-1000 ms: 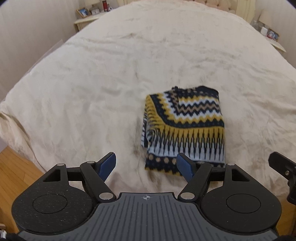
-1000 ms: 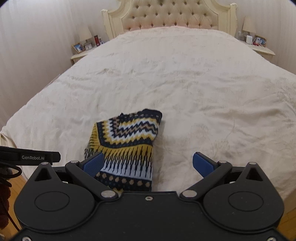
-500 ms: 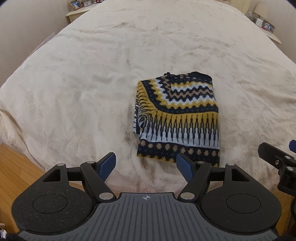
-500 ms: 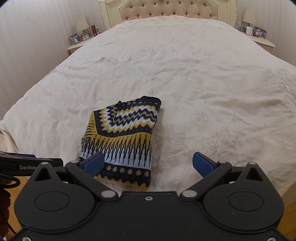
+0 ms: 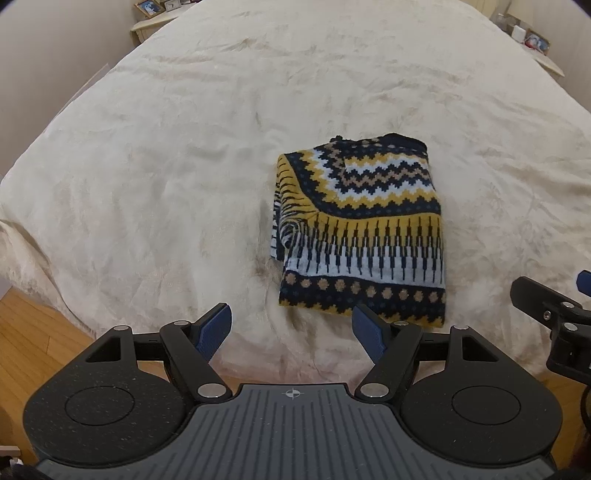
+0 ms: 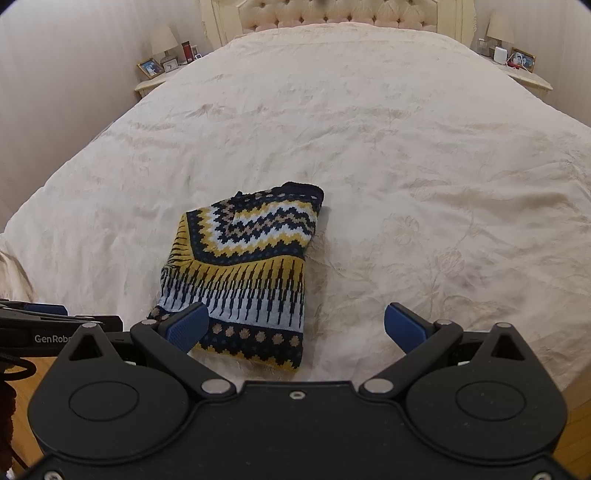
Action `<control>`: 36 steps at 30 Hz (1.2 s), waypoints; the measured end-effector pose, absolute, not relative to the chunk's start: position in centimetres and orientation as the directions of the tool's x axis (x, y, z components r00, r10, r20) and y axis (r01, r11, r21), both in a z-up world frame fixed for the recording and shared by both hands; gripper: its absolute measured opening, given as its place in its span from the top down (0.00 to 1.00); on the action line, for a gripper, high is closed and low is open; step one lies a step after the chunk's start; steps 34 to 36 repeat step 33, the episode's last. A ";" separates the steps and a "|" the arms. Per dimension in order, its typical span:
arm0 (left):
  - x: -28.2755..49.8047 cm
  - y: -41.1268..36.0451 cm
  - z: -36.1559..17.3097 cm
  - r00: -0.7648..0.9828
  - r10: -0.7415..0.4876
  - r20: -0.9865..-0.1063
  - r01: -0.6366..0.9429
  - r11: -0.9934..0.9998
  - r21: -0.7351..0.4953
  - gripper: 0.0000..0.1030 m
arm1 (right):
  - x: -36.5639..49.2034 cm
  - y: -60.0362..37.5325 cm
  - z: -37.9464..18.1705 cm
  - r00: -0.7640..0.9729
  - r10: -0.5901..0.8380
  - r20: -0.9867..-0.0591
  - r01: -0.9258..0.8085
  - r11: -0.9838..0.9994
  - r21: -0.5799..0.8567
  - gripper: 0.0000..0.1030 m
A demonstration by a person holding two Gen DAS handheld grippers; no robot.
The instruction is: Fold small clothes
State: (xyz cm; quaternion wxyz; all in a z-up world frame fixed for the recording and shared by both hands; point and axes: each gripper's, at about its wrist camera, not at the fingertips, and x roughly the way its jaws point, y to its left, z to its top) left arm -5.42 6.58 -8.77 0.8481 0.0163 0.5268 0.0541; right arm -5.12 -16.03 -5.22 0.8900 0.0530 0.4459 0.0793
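A folded navy, yellow and white patterned knit sweater lies on the cream bedspread. The left gripper and right gripper hover near it, fingers spread wide and empty.

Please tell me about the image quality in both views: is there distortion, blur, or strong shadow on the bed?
Left wrist view: strong fisheye bending, the bedspread bulges like a dome; the folded sweater is sharp, with soft even light and only a faint shadow at its left edge. Right wrist view: the same curving, dark corners, the headboard slightly soft; no glare, and the sweater pattern stays clear.
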 end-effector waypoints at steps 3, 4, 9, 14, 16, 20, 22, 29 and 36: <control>-5.4 6.7 -8.9 0.434 0.107 -0.894 -0.075 0.994 0.083 0.31 | -5.1 -16.0 -5.2 0.590 0.188 -0.785 -0.094 0.982 0.165 0.02; -5.4 6.7 -8.9 0.433 0.106 -0.895 -0.075 0.994 0.082 0.31 | -5.1 -16.0 -5.2 0.590 0.188 -0.786 -0.094 0.982 0.164 0.02; -5.4 6.7 -8.8 0.433 0.106 -0.895 -0.075 0.994 0.081 0.31 | -5.0 -15.9 -5.2 0.589 0.188 -0.786 -0.094 0.982 0.165 0.02; -5.4 6.8 -8.8 0.434 0.107 -0.894 -0.075 0.994 0.083 0.31 | -5.0 -15.8 -5.2 0.590 0.188 -0.786 -0.093 0.982 0.165 0.02; -5.4 6.7 -8.8 0.436 0.108 -0.894 -0.074 0.994 0.084 0.31 | -5.0 -15.8 -5.2 0.590 0.188 -0.785 -0.093 0.982 0.165 0.02; -5.5 6.7 -8.8 0.439 0.107 -0.892 -0.069 0.994 0.085 0.31 | -5.0 -15.9 -5.2 0.589 0.190 -0.785 -0.096 0.982 0.165 0.02; -5.5 6.7 -8.7 0.439 0.106 -0.892 -0.066 0.994 0.085 0.31 | -5.0 -15.9 -5.2 0.589 0.190 -0.785 -0.096 0.982 0.165 0.02; -5.6 6.6 -8.7 0.439 0.108 -0.892 -0.066 0.994 0.087 0.31 | -5.0 -15.8 -5.2 0.589 0.190 -0.786 -0.096 0.982 0.165 0.02; -5.6 6.7 -8.6 0.437 0.103 -0.893 -0.061 0.995 0.084 0.31 | -5.1 -15.7 -5.2 0.589 0.190 -0.786 -0.096 0.982 0.165 0.02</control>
